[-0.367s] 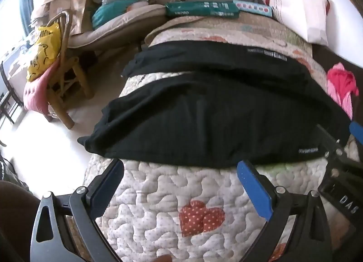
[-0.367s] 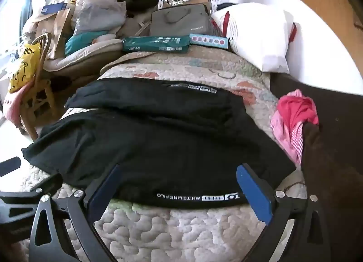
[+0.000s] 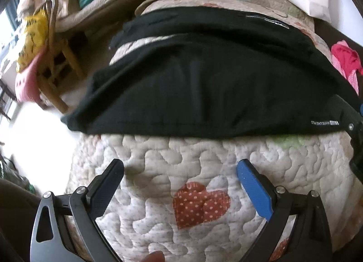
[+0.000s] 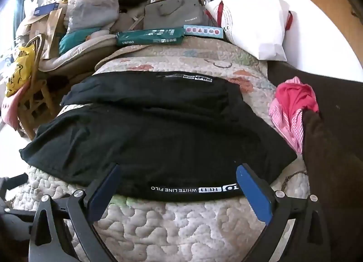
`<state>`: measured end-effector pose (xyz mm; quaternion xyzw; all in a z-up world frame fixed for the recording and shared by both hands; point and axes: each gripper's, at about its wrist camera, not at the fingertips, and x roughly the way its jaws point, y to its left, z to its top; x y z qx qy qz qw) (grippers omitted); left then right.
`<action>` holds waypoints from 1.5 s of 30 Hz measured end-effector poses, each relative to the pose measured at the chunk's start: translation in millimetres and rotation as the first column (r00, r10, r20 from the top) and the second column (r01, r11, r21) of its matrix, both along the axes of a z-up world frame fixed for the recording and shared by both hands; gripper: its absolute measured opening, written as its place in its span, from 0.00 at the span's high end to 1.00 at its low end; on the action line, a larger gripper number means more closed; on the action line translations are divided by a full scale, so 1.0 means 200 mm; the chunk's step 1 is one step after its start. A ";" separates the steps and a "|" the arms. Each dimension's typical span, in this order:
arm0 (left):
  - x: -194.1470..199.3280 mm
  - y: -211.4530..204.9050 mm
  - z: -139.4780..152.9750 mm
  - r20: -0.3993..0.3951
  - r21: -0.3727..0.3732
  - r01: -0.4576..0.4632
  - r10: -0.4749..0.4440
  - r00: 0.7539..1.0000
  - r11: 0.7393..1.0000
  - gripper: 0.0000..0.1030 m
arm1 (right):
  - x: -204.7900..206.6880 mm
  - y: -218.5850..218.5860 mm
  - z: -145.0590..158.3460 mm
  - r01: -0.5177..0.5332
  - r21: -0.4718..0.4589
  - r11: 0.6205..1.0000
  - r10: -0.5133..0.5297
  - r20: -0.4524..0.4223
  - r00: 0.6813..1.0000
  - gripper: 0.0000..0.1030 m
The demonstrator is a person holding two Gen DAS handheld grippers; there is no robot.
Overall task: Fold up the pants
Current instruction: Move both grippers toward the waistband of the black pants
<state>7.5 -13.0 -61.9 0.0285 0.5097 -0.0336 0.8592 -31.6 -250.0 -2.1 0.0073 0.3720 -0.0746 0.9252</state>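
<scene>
Right now your left gripper [image 3: 180, 166] hangs over the bare quilt [image 3: 204, 155], its jaws spread wide with nothing between them. Its fingertips sit short of the black pants [image 3: 215, 89], which lie spread flat across the quilt ahead of you, the near hem running side to side just beyond the tips. A red dotted heart patch [image 3: 200, 205] on the quilt shows between your two fingers.

Your right gripper [image 4: 178, 171] is also wide, gripping nothing. Its fingertips [image 4: 242, 172] overlap the near edge of the pants [image 4: 158, 132] in the picture, one on either side of the white lettering [image 4: 192, 189] printed along that band; you cannot tell from this view whether they touch the cloth.

From the right wrist view, the two legs stretch away to the left, with a strip of quilt showing between them at the far left end. A pink garment [image 4: 292, 107] lies just beside the pants on the right, a white pillow [image 4: 254, 23] sits at the head of the bed, and a green packet [image 4: 149, 36] rests beyond the quilt's far edge.
</scene>
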 end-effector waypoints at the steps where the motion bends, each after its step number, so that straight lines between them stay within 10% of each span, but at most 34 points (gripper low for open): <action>1: 0.01 0.01 0.00 -0.008 -0.015 -0.008 0.008 1.000 1.000 0.03 | 0.00 0.02 0.00 0.004 0.005 1.000 -0.004 -0.003 1.000 0.01; 19: -0.05 0.05 -0.03 -0.020 -0.050 0.014 -0.015 1.000 0.999 0.00 | -0.04 0.15 0.06 0.001 0.077 0.997 -0.005 0.047 0.999 0.01; 32: -0.11 -0.01 0.28 0.227 0.035 0.070 -0.076 0.971 0.997 0.03 | -0.03 0.23 0.07 -0.082 0.078 0.994 0.084 -0.029 0.996 0.03; 45: 0.12 0.04 0.49 0.272 -0.027 0.069 -0.059 0.961 0.997 0.03 | 0.10 0.17 0.32 -0.106 0.048 0.993 0.107 -0.014 0.994 0.03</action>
